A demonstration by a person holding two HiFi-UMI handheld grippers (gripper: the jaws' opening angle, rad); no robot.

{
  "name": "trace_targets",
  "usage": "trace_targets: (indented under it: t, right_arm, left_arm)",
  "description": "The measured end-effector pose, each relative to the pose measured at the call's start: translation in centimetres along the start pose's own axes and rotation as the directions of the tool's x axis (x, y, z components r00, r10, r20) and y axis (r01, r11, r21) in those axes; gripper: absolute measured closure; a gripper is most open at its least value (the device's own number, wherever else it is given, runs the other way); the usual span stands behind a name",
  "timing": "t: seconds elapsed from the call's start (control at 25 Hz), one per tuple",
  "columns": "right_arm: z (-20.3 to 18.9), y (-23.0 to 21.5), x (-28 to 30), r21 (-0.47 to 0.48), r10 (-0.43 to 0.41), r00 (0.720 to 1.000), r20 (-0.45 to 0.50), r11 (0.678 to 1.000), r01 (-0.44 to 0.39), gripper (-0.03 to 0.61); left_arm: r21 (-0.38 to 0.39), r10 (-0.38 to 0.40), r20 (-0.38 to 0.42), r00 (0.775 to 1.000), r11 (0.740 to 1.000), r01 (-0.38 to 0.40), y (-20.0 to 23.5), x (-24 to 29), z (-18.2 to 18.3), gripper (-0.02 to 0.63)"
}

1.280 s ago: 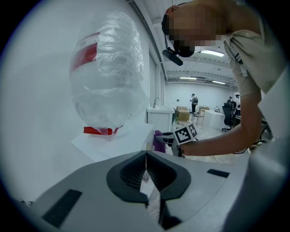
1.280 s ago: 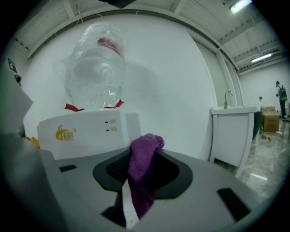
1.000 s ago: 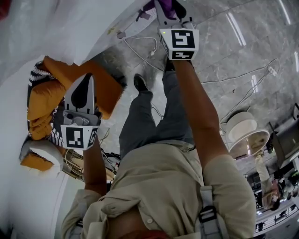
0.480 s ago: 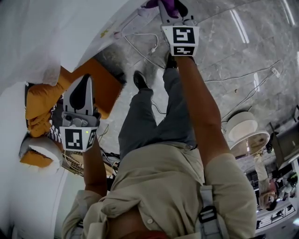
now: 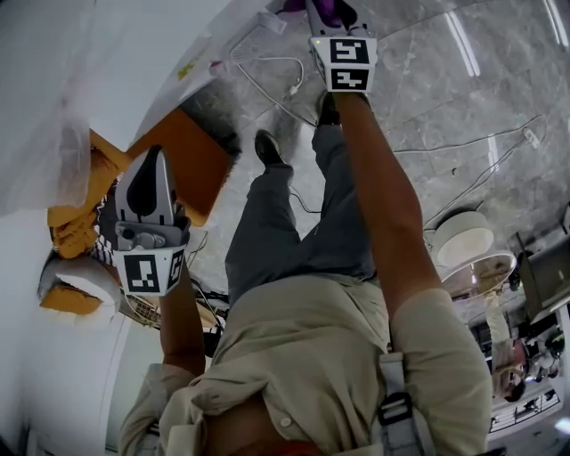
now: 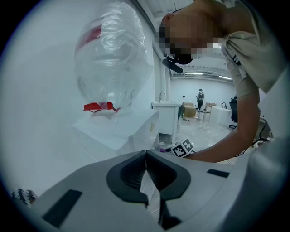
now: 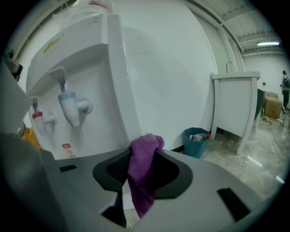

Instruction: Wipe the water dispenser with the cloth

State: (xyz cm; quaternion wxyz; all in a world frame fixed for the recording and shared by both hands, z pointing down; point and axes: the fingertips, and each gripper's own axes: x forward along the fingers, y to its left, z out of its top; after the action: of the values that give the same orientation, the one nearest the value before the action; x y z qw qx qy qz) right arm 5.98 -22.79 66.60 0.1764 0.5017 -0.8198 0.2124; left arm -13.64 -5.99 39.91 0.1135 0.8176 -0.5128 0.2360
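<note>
The white water dispenser (image 7: 149, 77) stands close in front of my right gripper (image 7: 142, 156), its blue tap (image 7: 70, 105) and red tap (image 7: 41, 120) at the left. That gripper is shut on a purple cloth (image 7: 144, 176), which hangs down between the jaws. In the head view the right gripper (image 5: 328, 11) is at the top edge with the cloth (image 5: 321, 9) beside the dispenser's (image 5: 134, 53) lower front. My left gripper (image 5: 153, 183) is held away from the dispenser, jaws shut with nothing in them. From the left gripper (image 6: 146, 163) I see the clear water bottle (image 6: 113, 59) on top.
A blue waste bin (image 7: 196, 140) and a white sink cabinet (image 7: 235, 104) stand right of the dispenser. White cables (image 5: 267, 76) trail over the grey floor. An orange cardboard box (image 5: 183, 156) sits by the person's feet. Round white spools (image 5: 463, 236) lie at the right.
The right gripper with the cloth has crept a little further up in the head view, toward the dispenser. The left gripper has drifted slightly lower and stays shut.
</note>
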Motion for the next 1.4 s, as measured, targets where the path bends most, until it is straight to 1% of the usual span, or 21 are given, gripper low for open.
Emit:
trace_targets:
  t: [0.16,0.28,0.36,0.56,0.68,0.88,0.96,1.04,1.12,1.28,1.32,1.4]
  right_arm:
    - [-4.0,0.8,1.9,0.020,0.045,0.993,-0.105,0.999,-0.043,0.439]
    - [-7.0,2.1,3.1,0.033,0.096,0.977,-0.191,0.995,-0.092,0.437]
    - [-8.3,2.7,3.5,0.040,0.116,0.967,-0.226,0.993,-0.109,0.437]
    - [-9.2,4.5,3.1,0.036,0.134,0.961,-0.242,0.991,-0.129,0.437]
    - [-9.9,6.2,2.6,0.028,0.152,0.956,-0.250,0.988,-0.149,0.437]
    - [-10.6,7.9,2.1,0.044,0.150,0.955,-0.255,0.989,-0.144,0.437]
    - [-10.7,8.7,2.0,0.035,0.162,0.952,-0.259,0.987,-0.158,0.439]
    - [-11.0,10.1,1.8,0.008,0.191,0.942,-0.275,0.981,-0.196,0.439]
    - [-11.4,12.2,1.5,-0.022,0.234,0.927,-0.295,0.968,-0.251,0.439]
    - [-12.9,17.4,0.8,-0.048,0.329,0.883,-0.335,0.930,-0.364,0.438]
    - [-13.2,18.5,0.7,-0.049,0.345,0.874,-0.343,0.922,-0.383,0.439]
    - [-13.5,19.9,0.6,-0.045,0.361,0.864,-0.351,0.915,-0.400,0.439]
  left_arm:
    - [0.001,0.014,0.002,1.000,1.000,-0.014,0.1,-0.3,-0.4,0.594]
    - [-0.006,0.022,0.001,1.000,1.000,-0.022,0.2,-0.5,-0.7,0.594]
    - [-0.017,0.030,0.009,1.000,0.999,-0.030,0.4,-0.8,-0.7,0.594]
    - [-0.032,0.041,0.019,0.999,0.999,-0.040,0.9,-1.4,-0.8,0.594]
    - [-0.037,0.033,0.019,0.999,0.999,-0.032,0.9,-1.4,-0.9,0.594]
    - [-0.039,0.021,0.020,1.000,0.999,-0.020,0.8,-1.4,-1.3,0.594]
    - [-0.041,0.017,0.021,1.000,0.999,-0.016,0.8,-1.4,-1.5,0.594]
    - [-0.042,0.014,0.023,1.000,0.999,-0.013,0.9,-1.4,-1.6,0.594]
    - [-0.042,0.010,0.025,1.000,0.999,-0.009,1.0,-1.5,-1.6,0.594]
    - [-0.044,0.006,0.028,1.000,0.999,-0.005,1.2,-1.5,-1.8,0.594]
    - [-0.045,0.006,0.028,1.000,0.999,-0.004,1.3,-1.6,-1.9,0.594]
    - [-0.046,0.005,0.031,1.000,0.999,-0.003,1.4,-1.7,-2.0,0.594]
